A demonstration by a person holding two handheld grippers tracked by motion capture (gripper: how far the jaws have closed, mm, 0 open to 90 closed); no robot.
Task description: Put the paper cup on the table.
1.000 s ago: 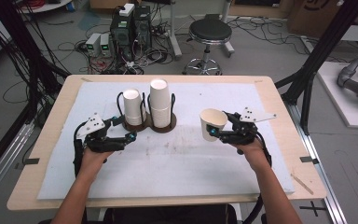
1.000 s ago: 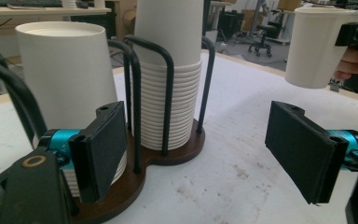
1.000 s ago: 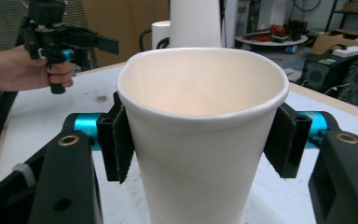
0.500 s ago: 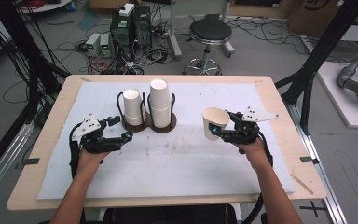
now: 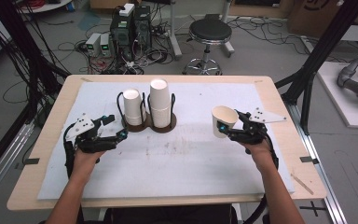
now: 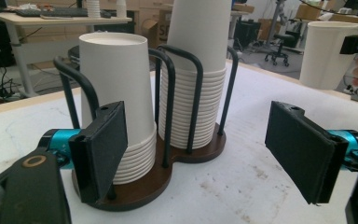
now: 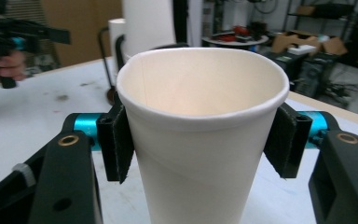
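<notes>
Right tool [image 5: 227, 131] clasps a paper cup [image 5: 223, 120], seemingly above open table; left tool [image 5: 121, 135] gapes beside the rack [image 5: 150, 125].

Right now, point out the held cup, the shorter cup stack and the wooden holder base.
held cup [image 7: 200, 154], right gripper view, side wall
shorter cup stack [image 6: 119, 84], left gripper view, top cup's wall
wooden holder base [image 6: 144, 184], left gripper view, front edge

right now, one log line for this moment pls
right gripper shut on cup | left gripper open, facing holder | two stacks in holder
</notes>
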